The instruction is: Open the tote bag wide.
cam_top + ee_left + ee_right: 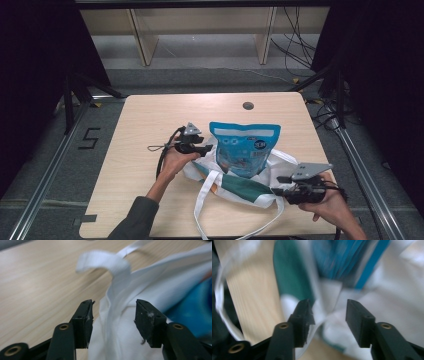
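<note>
Wooden table (150, 130): blue pouch (245, 147) partly inside white tote bag (240, 187); insertion unfinished. Left tool (204, 149), right tool (280, 185): open, cloth between jaws, ungripped.

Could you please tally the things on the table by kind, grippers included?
White tote bag: 1
Blue pouch: 1
Handheld grippers: 2, the left gripper and the right gripper, both with jaws apart and white fabric between them
Total: 4
</note>
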